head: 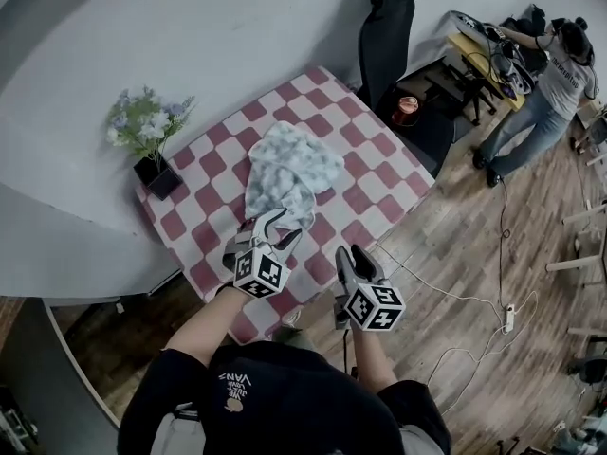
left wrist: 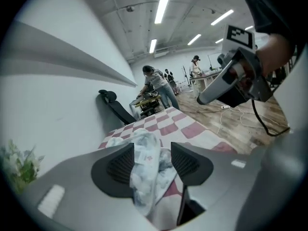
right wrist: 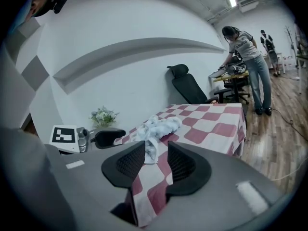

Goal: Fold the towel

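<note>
Towel (head: 285, 173) lies crumpled on the checked table (head: 379, 178) in the head view, straight ahead of the left gripper (head: 270, 235), whose tips meet its near end. The right gripper (head: 358, 263) hangs just to that gripper's right, clear of the towel. A plant (head: 152, 140) stands well off to the left gripper's left.

Left gripper view: the left gripper (left wrist: 153, 150) is clamped on a fold of the towel (left wrist: 147, 177), which fills the gap between the pads and drapes below them. The right gripper (left wrist: 231, 81) shows up and to the right.

Right gripper view: the right gripper (right wrist: 156, 153) has its jaws apart with nothing between them. The towel (right wrist: 161, 126) lies ahead of them on the table (right wrist: 211, 124), and the left gripper (right wrist: 108, 137) sits to their left.
</note>
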`<state>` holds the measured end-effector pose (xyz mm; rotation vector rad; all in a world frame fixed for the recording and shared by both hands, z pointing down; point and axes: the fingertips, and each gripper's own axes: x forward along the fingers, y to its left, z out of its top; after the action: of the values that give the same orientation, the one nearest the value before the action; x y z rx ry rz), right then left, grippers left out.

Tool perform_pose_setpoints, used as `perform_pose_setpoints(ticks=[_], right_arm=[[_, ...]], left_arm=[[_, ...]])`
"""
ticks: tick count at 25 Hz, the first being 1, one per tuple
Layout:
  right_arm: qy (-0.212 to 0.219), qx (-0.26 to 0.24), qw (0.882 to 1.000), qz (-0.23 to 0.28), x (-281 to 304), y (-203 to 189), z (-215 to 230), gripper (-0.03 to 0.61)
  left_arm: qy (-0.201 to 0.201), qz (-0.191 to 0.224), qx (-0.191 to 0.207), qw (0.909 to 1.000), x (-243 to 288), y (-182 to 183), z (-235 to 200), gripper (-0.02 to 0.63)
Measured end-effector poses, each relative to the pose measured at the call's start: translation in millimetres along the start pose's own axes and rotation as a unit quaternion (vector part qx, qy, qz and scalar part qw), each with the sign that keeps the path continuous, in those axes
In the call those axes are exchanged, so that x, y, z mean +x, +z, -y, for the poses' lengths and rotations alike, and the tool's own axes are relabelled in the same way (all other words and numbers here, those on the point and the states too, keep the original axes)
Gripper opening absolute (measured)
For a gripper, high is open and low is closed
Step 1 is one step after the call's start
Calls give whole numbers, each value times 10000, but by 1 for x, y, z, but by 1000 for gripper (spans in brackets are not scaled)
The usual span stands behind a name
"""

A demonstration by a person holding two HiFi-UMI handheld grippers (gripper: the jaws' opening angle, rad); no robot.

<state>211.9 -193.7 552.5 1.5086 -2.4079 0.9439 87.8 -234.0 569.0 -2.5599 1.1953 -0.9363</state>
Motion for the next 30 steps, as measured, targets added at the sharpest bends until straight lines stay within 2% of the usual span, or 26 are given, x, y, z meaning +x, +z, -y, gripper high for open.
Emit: perform_pose_setpoints(ticks=[3, 5, 7, 10, 13, 16, 19, 22, 27, 30], right_arm=[[-105, 43, 9999, -42, 1, -1, 7, 135], [-211, 101, 9997, -24, 2, -1, 10, 135], [-292, 156, 9995, -5, 0, -4, 8, 135], [-403, 256, 9989, 23, -1, -8, 9, 135], [-466, 241, 9986, 14, 3, -7, 10, 135], [-437, 116, 9990, 34, 13, 0, 3, 135], [-282, -63, 9996, 62, 31, 15, -10, 135], [-53, -254, 9997, 30, 49, 27, -28, 137], [497, -695, 9960, -275, 84, 33, -68, 137], [847, -1225, 9863, -711, 110, 23, -95, 137]], left_arm=[[-212, -188, 334, 9990, 33, 3, 5, 230], [-297, -373, 397, 9981, 51, -3, 4, 230], [-289, -483, 350, 9978, 59, -9, -2, 230], [-304, -374, 126, 9988, 59, -10, -10, 209], [-477, -61, 131, 9988, 48, -2, -10, 35], [-740, 245, 68, 9969, 28, 4, -6, 17], [-1072, 597, 111, 9924, -3, 10, 4, 15], [-1466, 782, 147, 9860, -37, 7, 24, 14], [-2038, 751, 213, 9759, -88, -17, 65, 14], [-2193, 593, 43, 9739, -107, -40, 84, 14]])
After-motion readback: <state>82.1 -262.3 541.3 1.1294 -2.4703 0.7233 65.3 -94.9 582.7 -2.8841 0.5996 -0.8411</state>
